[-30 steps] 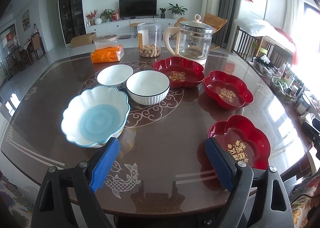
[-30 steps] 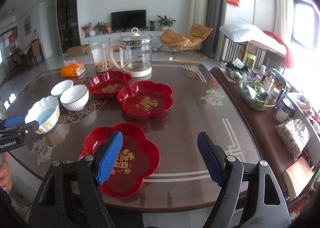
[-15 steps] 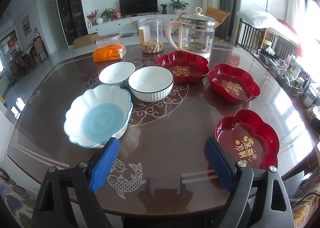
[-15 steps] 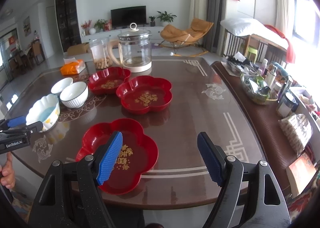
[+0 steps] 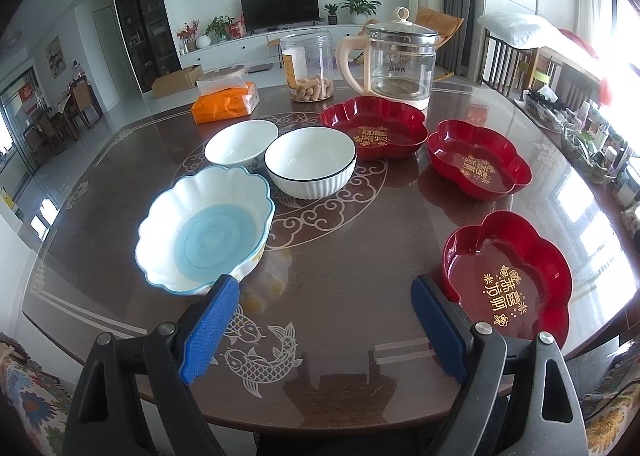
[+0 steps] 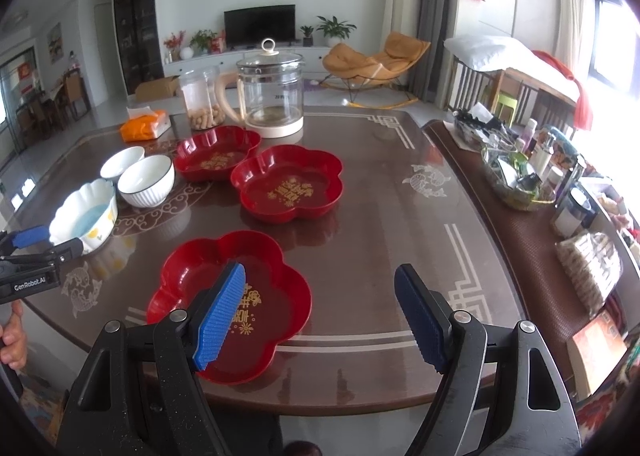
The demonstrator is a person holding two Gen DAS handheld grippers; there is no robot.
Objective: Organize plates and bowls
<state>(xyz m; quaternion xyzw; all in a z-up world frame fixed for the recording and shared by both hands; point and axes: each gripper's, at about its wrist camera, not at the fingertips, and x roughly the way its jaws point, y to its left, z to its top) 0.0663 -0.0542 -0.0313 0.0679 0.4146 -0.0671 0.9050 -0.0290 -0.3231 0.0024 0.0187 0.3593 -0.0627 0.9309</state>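
1. Both tongs stand wide with nothing between their blue pads: the left gripper hangs over the near edge of the glossy brown table, and the right gripper hangs over the near right part of the same table.
2. Nearest the left gripper sits the scalloped white bowl with a blue inside, upright, mouth up, its rim just beside the left blue pad.
3. Nearest the right gripper lies the near red flower-shaped plastic plate, flat, its gold lettering facing up; the right gripper's left pad overlaps it in the right wrist view.
4. Further back stand two round white bowls, upright and close together: the ribbed bowl with a dark rim and the plain small white bowl behind it to the left.
5. Right of them lie two more red flower plates, the middle plate and the far plate, near each other.
6. Behind stand a glass kettle, a clear jar of peanuts and an orange tissue pack.
7. A hand holds the left gripper's handle at the edge of the right wrist view.
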